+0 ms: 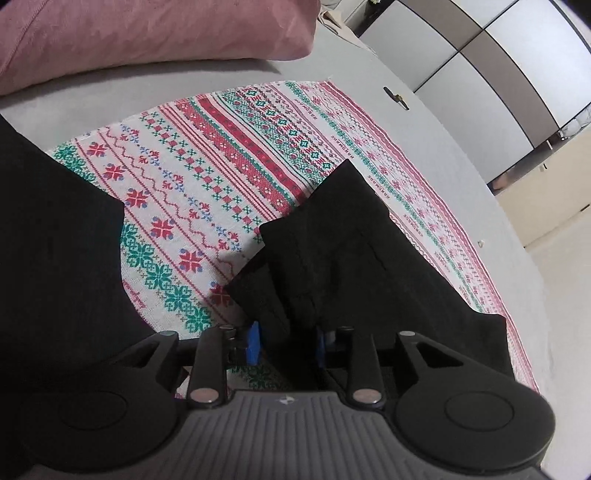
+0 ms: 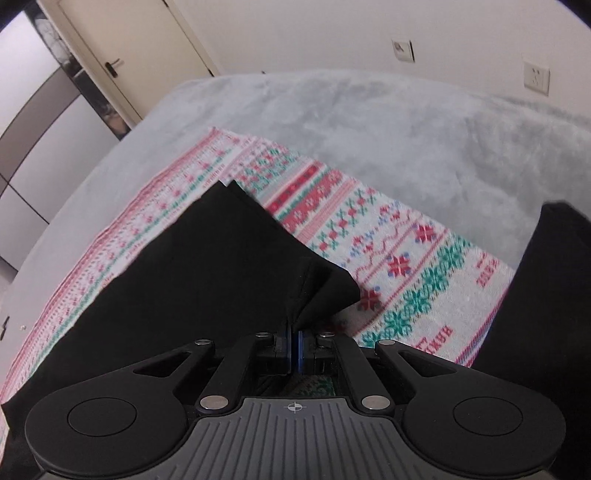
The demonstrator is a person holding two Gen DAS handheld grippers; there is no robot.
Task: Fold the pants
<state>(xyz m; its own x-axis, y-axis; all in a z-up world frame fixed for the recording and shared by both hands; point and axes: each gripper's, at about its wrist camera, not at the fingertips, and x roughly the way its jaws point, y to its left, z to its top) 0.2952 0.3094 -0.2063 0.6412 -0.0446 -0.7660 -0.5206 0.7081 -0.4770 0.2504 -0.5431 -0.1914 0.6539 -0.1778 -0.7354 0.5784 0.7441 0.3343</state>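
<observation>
Pants (image 1: 354, 251) were matt black woven cloth, lint-free in look; patterned cloth (image 1: 207, 162) beneath showed a coarse cross-stitch-like weave; bed cover (image 2: 406, 129) was grey plush fleece; pillow (image 1: 155, 33) a pink, faintly mottled fabric; both tool (image 1: 286, 341) (image 2: 294, 350) bodies were matt black plastic with blue pads (image 1: 254, 341).

Right tongs (image 2: 294, 349) pinch the black pants (image 2: 207, 266) over a patterned cloth (image 2: 417, 277).

The patterned cloth (image 1: 207, 177) lies bare from ten to twelve o'clock of the left gripper (image 1: 286, 345). A pink pillow (image 1: 155, 33) blocks the far side; black pants (image 1: 354, 251) fill one o'clock.
</observation>
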